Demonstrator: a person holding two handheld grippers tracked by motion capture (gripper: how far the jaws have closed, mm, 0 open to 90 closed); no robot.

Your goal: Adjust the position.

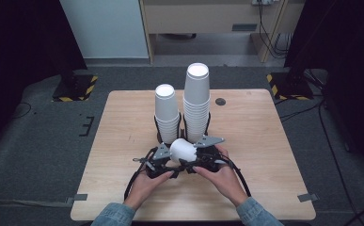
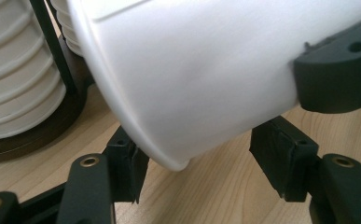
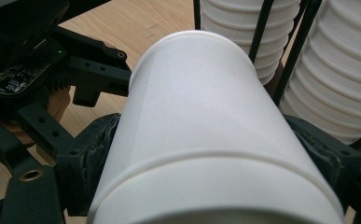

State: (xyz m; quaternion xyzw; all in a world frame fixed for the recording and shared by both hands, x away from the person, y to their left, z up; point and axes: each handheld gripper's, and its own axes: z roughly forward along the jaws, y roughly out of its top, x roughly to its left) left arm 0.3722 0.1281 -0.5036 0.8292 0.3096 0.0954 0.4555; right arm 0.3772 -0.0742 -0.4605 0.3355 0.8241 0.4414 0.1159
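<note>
Near the front of the wooden table (image 1: 123, 141), just in front of the two cup stacks, both grippers meet around one loose white cup (image 1: 183, 149). Everything below is placed relative to that cup.

Left of the cup: the left hand (image 1: 144, 186) holds the left gripper (image 1: 163, 162), grey plate on top, cable looping toward the table's front edge. In the left gripper view its jaws stand wide, one pad each side below the cup's rim (image 2: 169, 158) — neither pad is pressing the wall, wood shows between them. The cup (image 2: 192, 79) lies tilted above them.

At the cup itself: it lies on its side, base toward the stacks, raised off the table.

Behind the cup: the shorter cup stack (image 1: 166, 115) stands behind-left and the taller cup stack (image 1: 196, 101) behind-right, each upside down in a black wire holder (image 1: 158, 129). The cup almost touches the holders.

Right of the cup: the right hand (image 1: 222, 176) holds the right gripper (image 1: 208, 157). In the right gripper view its jaws are clamped on the cup (image 3: 201, 130) — black pads (image 3: 94, 149) pressed against both sides of the wall, near the rim. The left gripper's body (image 3: 24, 70) sits beyond at upper left there; stacked cups (image 3: 346, 79) fill the upper right.
</note>
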